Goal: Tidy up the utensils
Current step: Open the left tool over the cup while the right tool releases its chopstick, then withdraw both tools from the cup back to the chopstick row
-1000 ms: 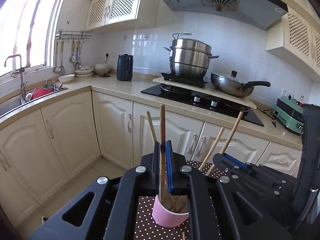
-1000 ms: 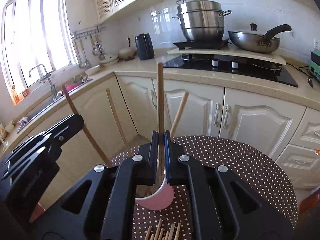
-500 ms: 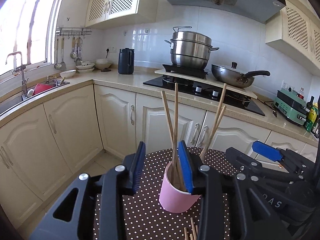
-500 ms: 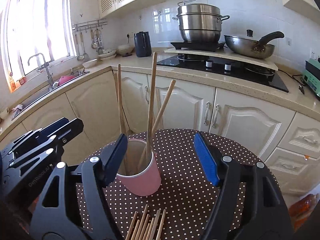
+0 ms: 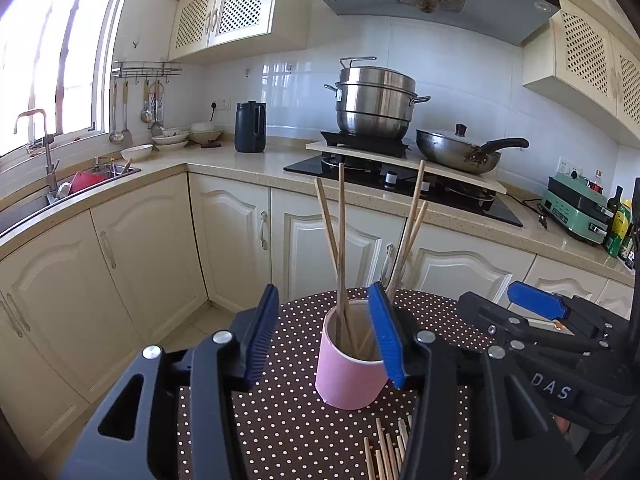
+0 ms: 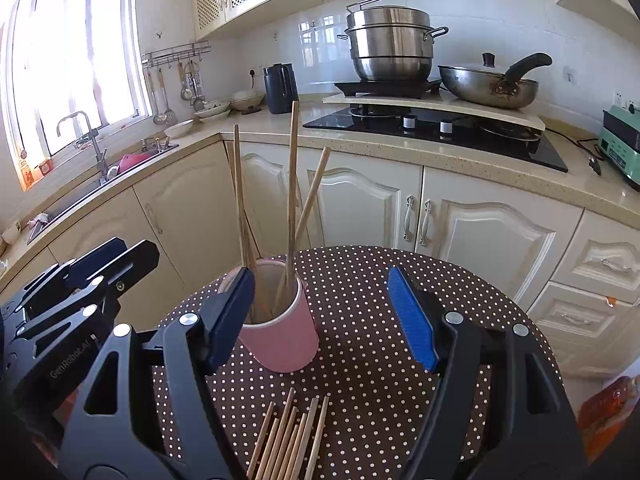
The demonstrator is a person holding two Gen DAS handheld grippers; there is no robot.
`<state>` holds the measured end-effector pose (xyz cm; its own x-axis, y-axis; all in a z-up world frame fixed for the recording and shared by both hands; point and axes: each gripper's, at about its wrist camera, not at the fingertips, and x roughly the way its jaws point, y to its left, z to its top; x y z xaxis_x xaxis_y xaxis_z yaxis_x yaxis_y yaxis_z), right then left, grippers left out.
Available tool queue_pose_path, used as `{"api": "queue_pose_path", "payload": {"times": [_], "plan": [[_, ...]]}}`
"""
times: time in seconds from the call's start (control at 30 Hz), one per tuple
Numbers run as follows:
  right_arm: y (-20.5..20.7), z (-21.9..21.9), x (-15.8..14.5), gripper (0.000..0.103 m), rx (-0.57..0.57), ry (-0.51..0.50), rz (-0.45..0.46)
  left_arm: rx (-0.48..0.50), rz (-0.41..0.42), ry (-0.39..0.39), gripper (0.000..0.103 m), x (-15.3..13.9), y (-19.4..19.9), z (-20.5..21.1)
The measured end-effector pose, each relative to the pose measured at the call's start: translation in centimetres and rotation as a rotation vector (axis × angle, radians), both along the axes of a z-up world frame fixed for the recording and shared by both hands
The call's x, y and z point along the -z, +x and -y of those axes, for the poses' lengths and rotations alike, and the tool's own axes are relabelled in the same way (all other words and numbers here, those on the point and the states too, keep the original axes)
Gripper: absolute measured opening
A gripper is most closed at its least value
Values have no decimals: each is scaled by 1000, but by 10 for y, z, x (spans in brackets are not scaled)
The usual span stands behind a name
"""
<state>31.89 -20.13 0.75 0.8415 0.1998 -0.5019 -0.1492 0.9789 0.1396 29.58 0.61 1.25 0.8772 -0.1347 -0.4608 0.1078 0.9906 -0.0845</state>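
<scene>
Chopsticks (image 6: 290, 438) lie loose in a bundle at the near edge of the dotted table (image 6: 460, 280), likely waiting their turn. Just beyond, the left gripper (image 5: 326, 336) is opening, nothing between its pads, and the right gripper (image 6: 324, 312) stands wide and empty. The pink cup (image 5: 348, 364) holds four sticks (image 5: 341, 240) upright, leaning on its rim. A second ago each gripper pinched a stick over the cup; both have since let go and drawn back.
</scene>
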Motion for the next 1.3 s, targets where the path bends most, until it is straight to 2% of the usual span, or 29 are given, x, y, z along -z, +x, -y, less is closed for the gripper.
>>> {"api": "queue_pose_path", "payload": {"times": [0.17, 0.37, 0.73, 1.07, 1.3], "plan": [[-14, 8, 3, 81, 1, 16, -2, 8, -12, 6, 56, 7, -11, 5], [-24, 17, 15, 86, 22, 26, -59, 34, -27, 22, 57, 18, -26, 14], [-42, 29, 54, 87, 57, 0, -173, 71, -93, 18, 59, 49, -50, 17], [-46, 36, 111, 87, 105, -28, -326, 54, -215, 34, 59, 95, -64, 1], [-51, 29, 142, 87, 99, -48, -405, 48, -278, 34, 59, 115, -66, -5]]}}
